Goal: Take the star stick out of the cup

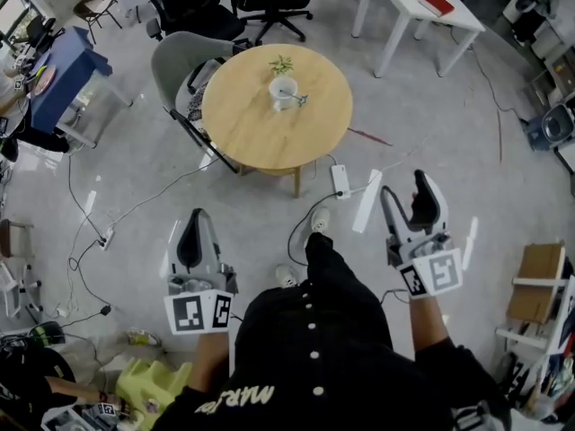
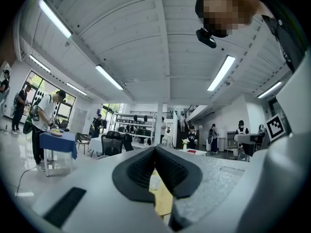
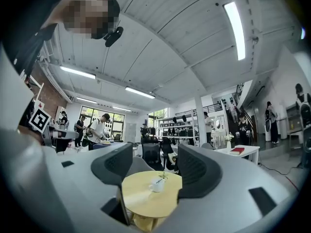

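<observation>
**A:** Where does the star stick (image 1: 299, 99) sit?

**B:** In the white cup (image 1: 283, 91), near the middle of the round wooden tabletop (image 1: 260, 128). It leans over the rim toward the person's right, so its long axis is tilted, not upright. A small green plant (image 1: 281, 64) stands just behind the cup.

**A:** And from the grippers?

**B:** Straight ahead and well apart from both, with bare floor between. The right gripper (image 1: 404, 196) is held a little further forward, and its own view looks right at the cup through the gap between its jaws. I'd judge it the nearer one, on the side the stick leans to.

**A:** How do the jaws stand?

**B:** On the right gripper they are wide apart with nothing between them. On the left gripper (image 1: 195, 227) the pads meet and hold nothing.

**A:** So what does the next move call for?

**B:** Probably a walk up to the table first, then a reach in from the right along the lean.

**A:** The room?

**B:** A grey floor (image 1: 135, 178) with cables and a power strip (image 1: 340, 180) by the table's foot. A grey chair (image 1: 175, 65) is tucked against its left edge, with black office chairs beyond. A white table (image 1: 404, 7) carrying a red book (image 1: 437, 4) stands far right, and people work in the distance.
</observation>
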Demonstrator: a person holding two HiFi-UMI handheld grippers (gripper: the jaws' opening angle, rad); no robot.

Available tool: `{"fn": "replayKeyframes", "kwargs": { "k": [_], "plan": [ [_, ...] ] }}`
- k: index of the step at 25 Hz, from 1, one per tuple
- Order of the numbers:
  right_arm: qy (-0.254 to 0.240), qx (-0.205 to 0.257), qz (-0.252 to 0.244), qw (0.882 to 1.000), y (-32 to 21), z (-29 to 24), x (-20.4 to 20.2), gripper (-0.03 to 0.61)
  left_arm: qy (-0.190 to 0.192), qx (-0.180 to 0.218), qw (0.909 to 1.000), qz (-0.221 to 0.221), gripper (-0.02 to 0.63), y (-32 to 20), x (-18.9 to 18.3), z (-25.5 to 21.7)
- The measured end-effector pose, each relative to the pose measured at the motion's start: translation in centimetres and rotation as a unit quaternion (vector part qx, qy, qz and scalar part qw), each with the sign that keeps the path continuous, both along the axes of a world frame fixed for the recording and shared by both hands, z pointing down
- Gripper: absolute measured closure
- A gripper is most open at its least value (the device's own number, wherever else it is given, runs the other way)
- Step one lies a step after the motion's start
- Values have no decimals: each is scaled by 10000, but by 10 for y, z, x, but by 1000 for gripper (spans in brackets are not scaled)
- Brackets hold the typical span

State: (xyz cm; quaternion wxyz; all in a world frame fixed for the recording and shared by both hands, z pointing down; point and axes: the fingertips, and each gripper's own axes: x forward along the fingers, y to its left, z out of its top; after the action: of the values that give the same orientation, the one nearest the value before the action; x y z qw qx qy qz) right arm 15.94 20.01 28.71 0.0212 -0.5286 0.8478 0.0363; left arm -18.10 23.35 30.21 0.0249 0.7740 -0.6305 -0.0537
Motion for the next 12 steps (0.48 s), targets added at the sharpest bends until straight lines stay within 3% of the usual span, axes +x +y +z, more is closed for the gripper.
{"fn": "replayKeyframes", "kwargs": {
  "k": [12],
  "plan": [
    [-151, 39, -354, 9993, -153, 0, 3, 301, -150, 89, 9993, -326, 611, -130, 5, -12]
  ]
}}
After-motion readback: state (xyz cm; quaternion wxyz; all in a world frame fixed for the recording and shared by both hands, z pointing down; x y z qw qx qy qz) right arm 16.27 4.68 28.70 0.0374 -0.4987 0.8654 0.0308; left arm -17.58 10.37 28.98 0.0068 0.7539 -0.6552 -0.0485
